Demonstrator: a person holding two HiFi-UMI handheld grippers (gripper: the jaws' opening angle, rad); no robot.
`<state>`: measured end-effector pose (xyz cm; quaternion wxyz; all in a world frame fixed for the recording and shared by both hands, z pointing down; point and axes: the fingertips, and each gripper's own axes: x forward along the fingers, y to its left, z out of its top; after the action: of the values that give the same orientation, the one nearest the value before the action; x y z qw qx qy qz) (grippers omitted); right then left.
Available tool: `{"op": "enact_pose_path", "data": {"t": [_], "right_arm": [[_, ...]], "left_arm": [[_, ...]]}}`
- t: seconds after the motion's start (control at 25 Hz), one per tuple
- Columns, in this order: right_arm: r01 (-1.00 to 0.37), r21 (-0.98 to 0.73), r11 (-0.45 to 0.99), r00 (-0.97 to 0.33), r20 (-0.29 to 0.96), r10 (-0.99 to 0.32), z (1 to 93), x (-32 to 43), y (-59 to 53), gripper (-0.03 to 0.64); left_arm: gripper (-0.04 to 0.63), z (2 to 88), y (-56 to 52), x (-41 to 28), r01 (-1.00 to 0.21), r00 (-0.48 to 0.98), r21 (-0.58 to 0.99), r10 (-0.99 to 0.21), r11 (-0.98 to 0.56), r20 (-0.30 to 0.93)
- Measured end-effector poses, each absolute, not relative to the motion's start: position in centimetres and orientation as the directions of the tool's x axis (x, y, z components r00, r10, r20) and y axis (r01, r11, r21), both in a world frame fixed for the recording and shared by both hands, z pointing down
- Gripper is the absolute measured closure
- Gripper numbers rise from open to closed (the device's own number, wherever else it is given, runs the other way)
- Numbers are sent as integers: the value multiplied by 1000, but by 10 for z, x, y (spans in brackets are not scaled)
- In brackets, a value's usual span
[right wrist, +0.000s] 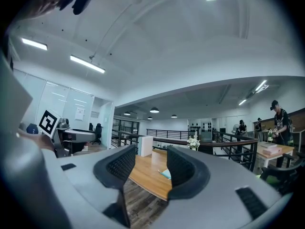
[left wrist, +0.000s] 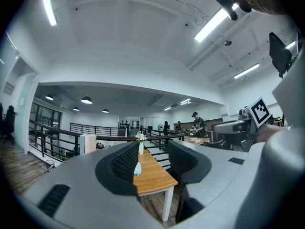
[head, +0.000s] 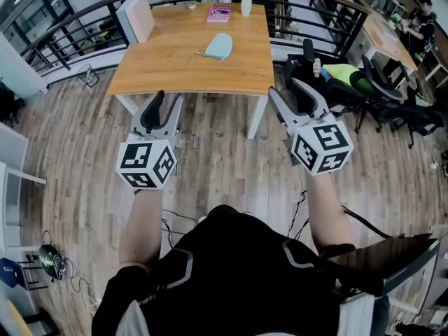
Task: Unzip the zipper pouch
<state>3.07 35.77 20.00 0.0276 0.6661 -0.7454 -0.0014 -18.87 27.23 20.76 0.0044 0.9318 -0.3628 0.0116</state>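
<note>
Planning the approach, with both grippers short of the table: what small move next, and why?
Probably bring the left gripper and right gripper, both open and empty, forward to the light wooden table, where the pale teal zipper pouch lies well beyond them.

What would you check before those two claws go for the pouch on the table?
1. Jaws of the left gripper open, nothing between them: ok.
2. Jaws of the right gripper open, nothing between them: ok.
3. Sight of the pouch, lying on the table: ok.
4. Room around it: ok; the pink book and the vase stand apart at the far edge.
5. Grippers close enough: not ok; both are over the floor, short of the table.
6. Where to grab to unzip: cannot tell; detail too small.
</note>
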Motion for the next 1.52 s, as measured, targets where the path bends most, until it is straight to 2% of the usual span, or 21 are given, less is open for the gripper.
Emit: {"op": "enact_pose_path", "data": {"t": [0.08,0.2,0.64,0.96,1.28,1.52], "right_arm": [[-992,35,122,-120,43,-992,201,31,358,384],[-992,26,123,-122,40,-992,203,35,360,366],[-978,34,208,-207,13,-978,200,49,369,354],[-972,-30,233,-233,-3,-973,227,72,358,356],[-979,-17,203,-204,63,-977,244,65,297,360],[-985,8,175,-174,68,-982,235,55,220,364]], "left_arm": [[333,208,274,-189,-682,732,-2,-681,-732,22],[310,208,276,-190,-694,719,3,-694,-720,22],[310,216,293,-168,-703,711,-8,-702,-712,43],[310,229,285,-147,-689,718,-65,-692,-722,74],[310,242,205,-145,-656,753,-26,-657,-754,40],[310,232,119,-152,-634,773,-41,-634,-773,-9]]}}
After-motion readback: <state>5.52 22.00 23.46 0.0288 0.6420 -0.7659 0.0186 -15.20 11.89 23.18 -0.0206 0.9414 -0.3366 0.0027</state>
